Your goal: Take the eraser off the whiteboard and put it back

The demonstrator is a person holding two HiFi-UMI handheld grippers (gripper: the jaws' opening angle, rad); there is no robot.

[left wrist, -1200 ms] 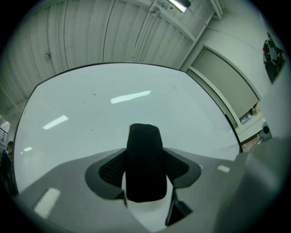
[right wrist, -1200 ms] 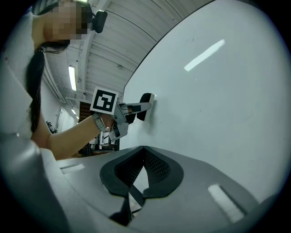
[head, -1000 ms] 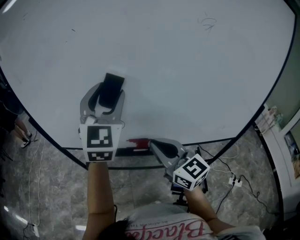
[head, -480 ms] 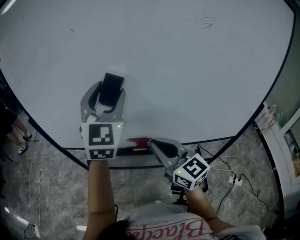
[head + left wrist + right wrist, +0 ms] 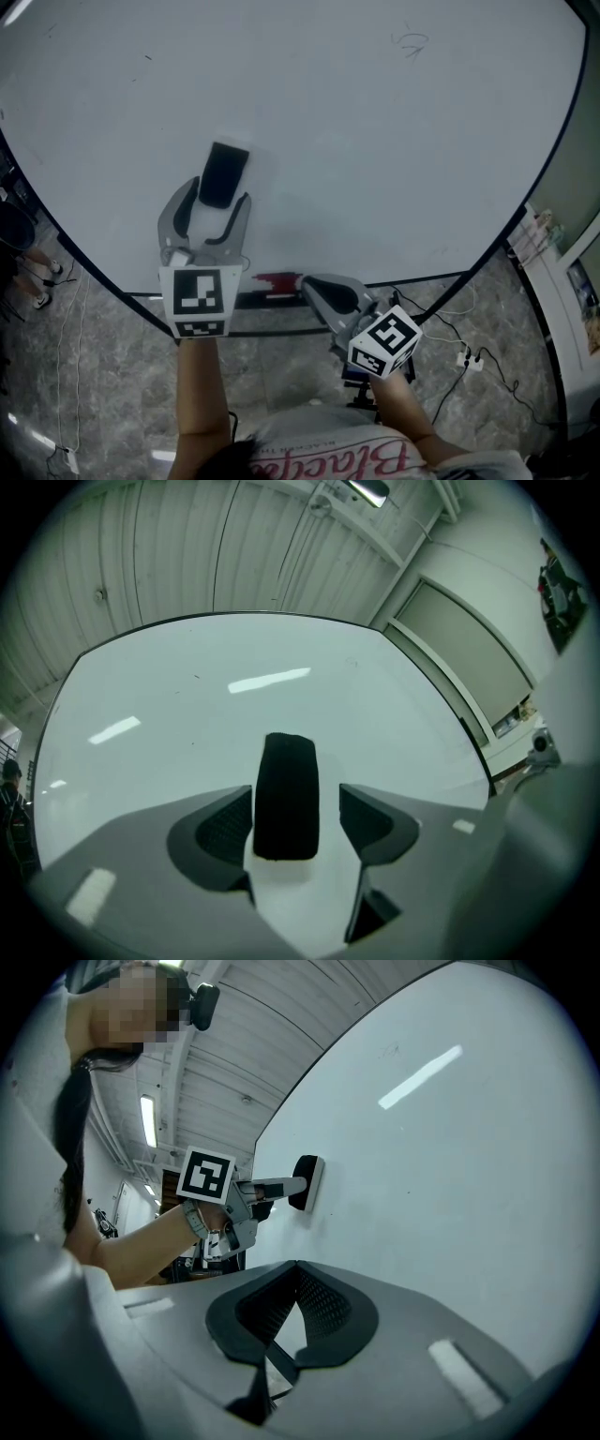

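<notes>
The black eraser (image 5: 223, 174) sticks upright to the whiteboard (image 5: 375, 141). My left gripper (image 5: 217, 193) points at it, and its jaws have just been opening. The eraser (image 5: 286, 797) stands between the pads with a gap showing on each side, so nothing presses on it. From the right gripper view the eraser (image 5: 307, 1182) lies flat against the board with the left gripper (image 5: 281, 1187) reaching to it. My right gripper (image 5: 314, 286) waits low by the board's bottom edge, its pads (image 5: 323, 1312) closed together on nothing.
A red item (image 5: 277, 284) lies on the ledge under the whiteboard, just left of the right gripper. Cables and a power strip (image 5: 469, 361) lie on the stone floor. A shelf (image 5: 562, 272) stands at the right.
The left gripper's jaws have spread wider and the gripper has drawn back a little from the eraser, which stays on the board. The right gripper has not moved.
</notes>
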